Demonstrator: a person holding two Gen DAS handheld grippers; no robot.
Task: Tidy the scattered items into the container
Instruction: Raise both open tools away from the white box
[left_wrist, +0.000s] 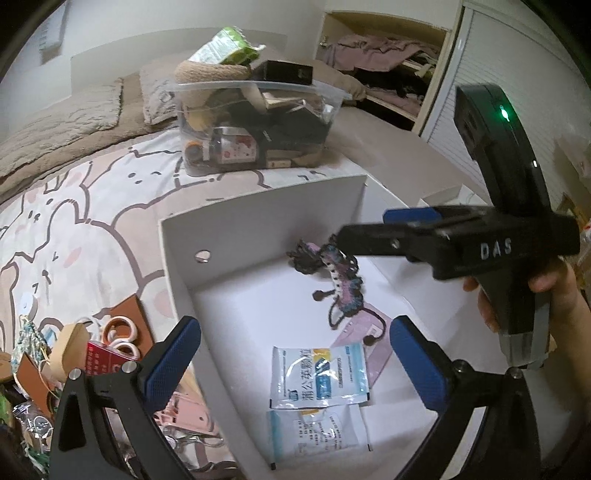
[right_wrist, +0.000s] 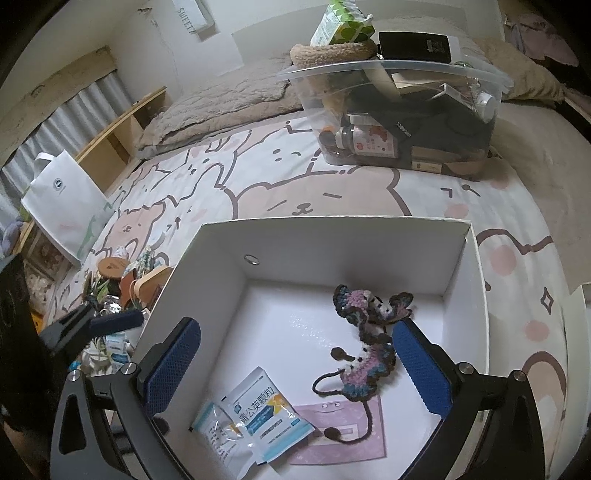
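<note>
Both grippers, L (left_wrist: 291, 363) & R (right_wrist: 295, 367), gaping over box (right_wrist: 229, 240); crochet toy (right_wrist: 364, 343) by R's pad.

The bed (right_wrist: 295, 192) wears a pale sheet printed with cartoon bears. The white open box (right_wrist: 369, 236) sits on it as the landmark. Beyond the box's far wall stands a clear plastic bin (right_wrist: 406, 110), packed full, apart from the box. Beyond that bin, toward the head of the bed, lie beige pillows (right_wrist: 221, 107). Just beside the box's left wall is a heap of scattered items (left_wrist: 92, 350): tape rolls, a red packet, brown leather pieces. Farther left of the box a white tote bag (right_wrist: 62, 206) rests at the bed's edge.
</note>
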